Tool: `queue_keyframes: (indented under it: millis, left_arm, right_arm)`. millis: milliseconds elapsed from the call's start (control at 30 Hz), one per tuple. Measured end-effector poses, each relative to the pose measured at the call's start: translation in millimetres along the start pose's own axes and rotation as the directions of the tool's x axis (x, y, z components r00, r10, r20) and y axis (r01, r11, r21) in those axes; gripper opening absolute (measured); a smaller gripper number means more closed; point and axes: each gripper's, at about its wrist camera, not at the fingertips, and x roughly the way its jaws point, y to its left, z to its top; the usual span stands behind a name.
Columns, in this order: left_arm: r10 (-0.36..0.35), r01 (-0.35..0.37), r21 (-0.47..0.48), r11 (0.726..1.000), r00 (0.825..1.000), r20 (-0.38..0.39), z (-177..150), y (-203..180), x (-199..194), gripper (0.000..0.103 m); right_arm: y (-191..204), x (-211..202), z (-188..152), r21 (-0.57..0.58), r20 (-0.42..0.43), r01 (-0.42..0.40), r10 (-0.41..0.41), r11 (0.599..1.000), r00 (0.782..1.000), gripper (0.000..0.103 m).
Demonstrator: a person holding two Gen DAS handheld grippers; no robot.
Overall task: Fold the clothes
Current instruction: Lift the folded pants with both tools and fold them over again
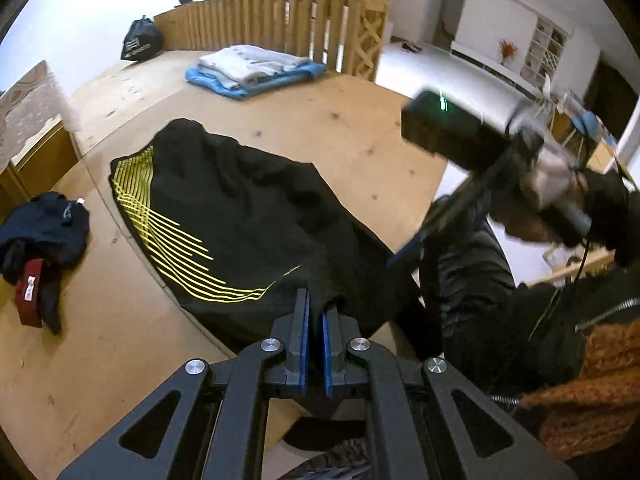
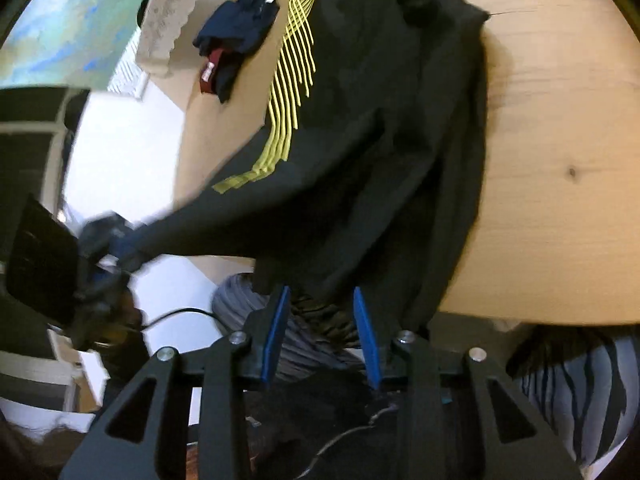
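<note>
A black shirt with yellow curved stripes [image 1: 240,208] lies spread over the wooden table [image 1: 340,132], its near hem hanging off the front edge. My left gripper [image 1: 316,306] is shut on a pinch of that hem. The right wrist view shows the same shirt [image 2: 380,140] stretched from the table toward the left gripper [image 2: 120,248], which holds one corner. My right gripper [image 2: 320,304] is open; its blue pads [image 2: 280,312] stand apart just under the hanging hem and press on nothing. In the left wrist view the right gripper [image 1: 408,252] is a blur at the table's right edge.
A folded grey and blue stack [image 1: 256,68] sits at the far side by a wooden railing [image 1: 280,20]. A crumpled navy garment with a red band [image 1: 44,232] lies at the left edge. A black bag [image 1: 142,40] stands at the back. The person's dark jacket [image 1: 472,280] is close on the right.
</note>
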Motion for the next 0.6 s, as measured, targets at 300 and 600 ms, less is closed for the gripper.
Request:
queue_keyframes:
  millis: [300, 600]
  left_arm:
    - [-0.032, 0.031, -0.008, 0.999, 0.999, -0.037, -14, -4, 18, 0.006]
    - [-0.051, 0.051, 0.008, 0.999, 0.997, -0.049, -19, -8, 22, 0.006]
  right_arm:
    - [-18, 2, -14, -0.041, -0.080, 0.235, -0.238, 0.971, 0.968, 0.033]
    - [8, -14, -23, -0.106, 0.018, 0.332, -0.332, 0.937, 0.943, 0.046]
